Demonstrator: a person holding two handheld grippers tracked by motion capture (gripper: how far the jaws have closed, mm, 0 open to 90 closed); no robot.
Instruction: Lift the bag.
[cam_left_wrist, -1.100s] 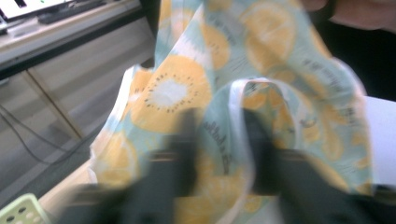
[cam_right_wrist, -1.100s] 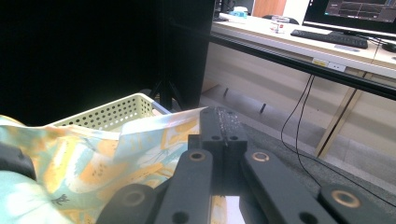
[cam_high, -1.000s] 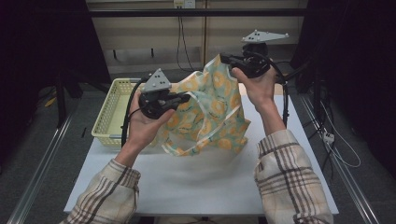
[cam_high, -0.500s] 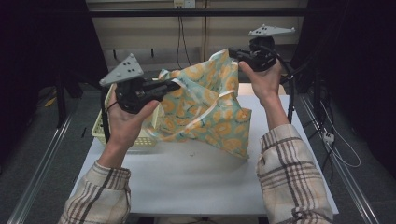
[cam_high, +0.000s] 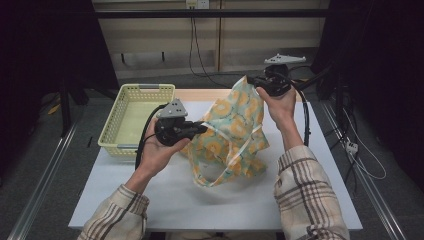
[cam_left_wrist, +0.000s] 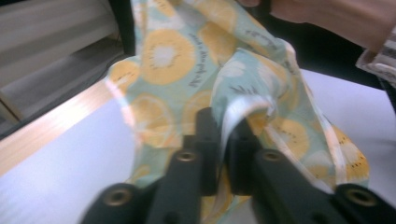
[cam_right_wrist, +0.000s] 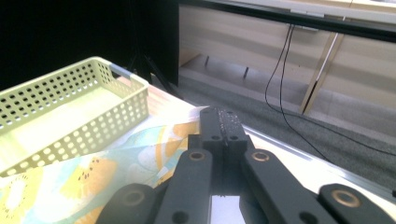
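- Above the middle of the white table (cam_high: 150, 200): hangs a fruit-print cloth bag (cam_high: 232, 130), stretched between both grippers, lower end and loop strap resting on the tabletop.
- Left gripper (cam_high: 202, 128): pinches the white hem (cam_left_wrist: 243, 109) at the bag's 9 o'clock edge. Jaws have just been opening a little, with the hem between them and, as it seems, the pads on it.
- Right gripper (cam_high: 252, 80): pressed together on the bag's top corner, at 1 o'clock from the left gripper and higher.
- Long axis of the bag: runs from 1 o'clock down to 7 o'clock.
- Yellow basket (cam_high: 120, 120): stands at 10 o'clock from the left gripper, so nearer to the left hand. Probably calls for a carry toward 9 o'clock.
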